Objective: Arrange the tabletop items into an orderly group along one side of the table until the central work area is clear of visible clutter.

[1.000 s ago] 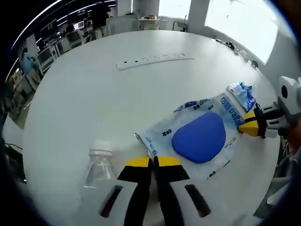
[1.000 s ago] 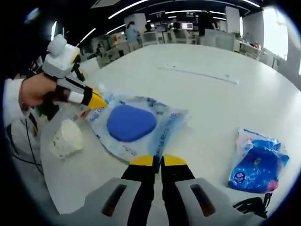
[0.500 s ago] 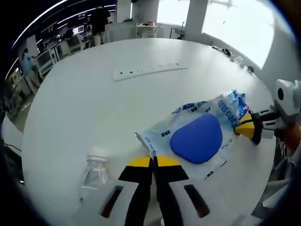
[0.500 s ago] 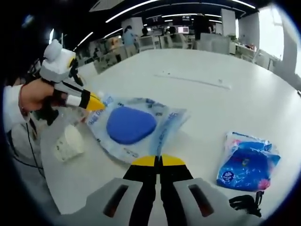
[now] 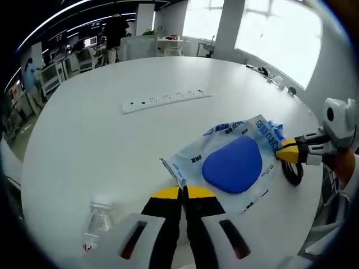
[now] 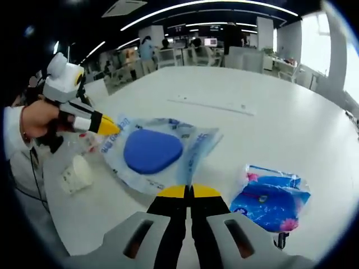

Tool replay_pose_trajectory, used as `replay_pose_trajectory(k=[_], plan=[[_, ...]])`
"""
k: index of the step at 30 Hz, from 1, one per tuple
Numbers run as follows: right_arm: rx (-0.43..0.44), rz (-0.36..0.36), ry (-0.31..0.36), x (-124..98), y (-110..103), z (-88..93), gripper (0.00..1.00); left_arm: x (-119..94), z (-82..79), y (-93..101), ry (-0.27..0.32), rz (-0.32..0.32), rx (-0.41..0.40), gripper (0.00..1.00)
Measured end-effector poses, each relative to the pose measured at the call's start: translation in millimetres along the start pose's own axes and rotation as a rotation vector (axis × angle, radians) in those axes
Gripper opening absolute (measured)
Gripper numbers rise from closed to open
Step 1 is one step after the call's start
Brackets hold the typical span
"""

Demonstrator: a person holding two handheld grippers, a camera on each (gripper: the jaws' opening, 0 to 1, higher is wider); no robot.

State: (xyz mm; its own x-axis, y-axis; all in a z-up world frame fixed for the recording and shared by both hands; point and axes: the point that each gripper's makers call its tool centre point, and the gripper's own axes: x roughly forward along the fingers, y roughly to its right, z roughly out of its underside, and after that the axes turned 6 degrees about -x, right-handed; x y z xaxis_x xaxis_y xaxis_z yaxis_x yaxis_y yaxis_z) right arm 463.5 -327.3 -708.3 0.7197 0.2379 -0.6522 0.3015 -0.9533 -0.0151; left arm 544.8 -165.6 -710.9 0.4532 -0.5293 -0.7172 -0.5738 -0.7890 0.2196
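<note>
With both the left gripper [image 5: 183, 192] and right gripper [image 6: 191, 191] pinched shut on opposite edges of the clear bag with the blue pad [image 5: 233, 164], lifted above the bench [image 5: 101, 134], carry it level, keeping tension even.

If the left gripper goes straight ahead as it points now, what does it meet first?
The left gripper is already shut on the corner of the clear bag, so it would push into the blue pad inside it.
</note>
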Motion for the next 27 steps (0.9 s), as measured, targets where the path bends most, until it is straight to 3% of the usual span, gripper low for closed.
replay_pose_trajectory(k=[11, 27], plan=[[-0.011, 0.041, -0.038, -1, 22, 14.4, 0.00, 17, -0.8, 19.1, -0.001, 0.051, -0.002, 0.00], [-0.034, 0.045, -0.093, 16, 28, 30.7, 0.00, 35, 8.7, 17.2, -0.025, 0.059, -0.042, 0.00]])
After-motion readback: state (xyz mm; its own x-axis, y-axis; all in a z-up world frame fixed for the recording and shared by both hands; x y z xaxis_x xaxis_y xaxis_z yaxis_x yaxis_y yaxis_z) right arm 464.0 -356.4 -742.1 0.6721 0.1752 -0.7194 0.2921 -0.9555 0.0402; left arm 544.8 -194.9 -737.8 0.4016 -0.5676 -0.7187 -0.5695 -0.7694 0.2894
